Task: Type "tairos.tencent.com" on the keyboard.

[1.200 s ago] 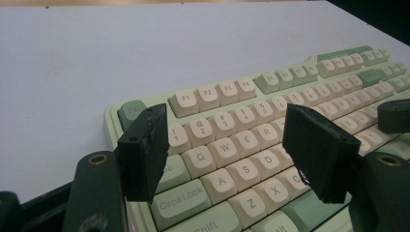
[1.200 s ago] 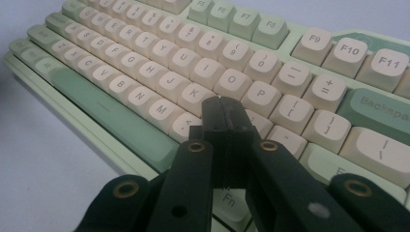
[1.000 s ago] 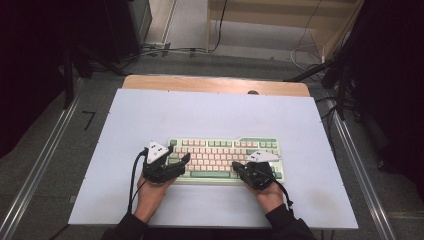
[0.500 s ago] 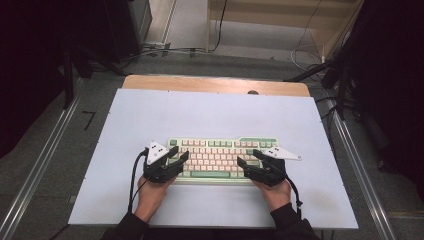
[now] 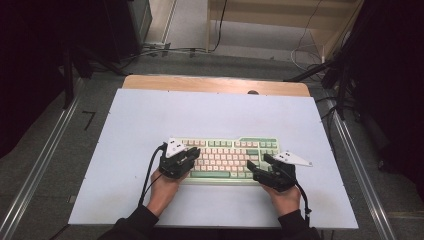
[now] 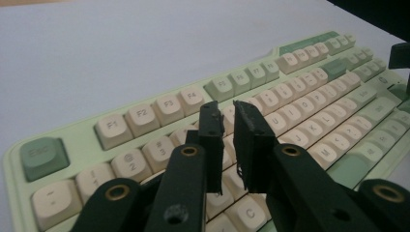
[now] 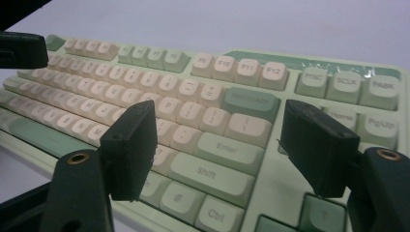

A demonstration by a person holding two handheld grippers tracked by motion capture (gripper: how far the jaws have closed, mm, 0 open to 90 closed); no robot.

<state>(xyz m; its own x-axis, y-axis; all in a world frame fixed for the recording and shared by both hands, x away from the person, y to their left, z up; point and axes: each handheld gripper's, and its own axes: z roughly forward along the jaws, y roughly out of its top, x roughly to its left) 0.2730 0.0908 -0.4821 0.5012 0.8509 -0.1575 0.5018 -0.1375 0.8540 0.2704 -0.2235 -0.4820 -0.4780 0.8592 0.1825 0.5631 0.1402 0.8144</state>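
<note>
A pale green keyboard (image 5: 227,150) with cream and green keys lies on the near half of the white table top (image 5: 150,115). My left gripper (image 5: 191,153) rests over the keyboard's left end; in the left gripper view its jaws (image 6: 227,111) stand almost together above the letter keys, with nothing between them. My right gripper (image 5: 259,162) sits at the keyboard's right front. Its jaws (image 7: 220,113) are wide apart over the Enter and Shift keys (image 7: 212,171), holding nothing. The keyboard (image 6: 300,96) runs away to the right in the left gripper view.
A wooden strip (image 5: 215,84) edges the table's far side. Metal rails (image 5: 40,165) run along both sides, and cables (image 5: 165,49) lie on the floor beyond. The left gripper's jaw (image 7: 21,48) shows at the top left of the right gripper view.
My right gripper has shifted right along the keyboard's front, from over the keys to its right end. The left gripper has stayed in place.
</note>
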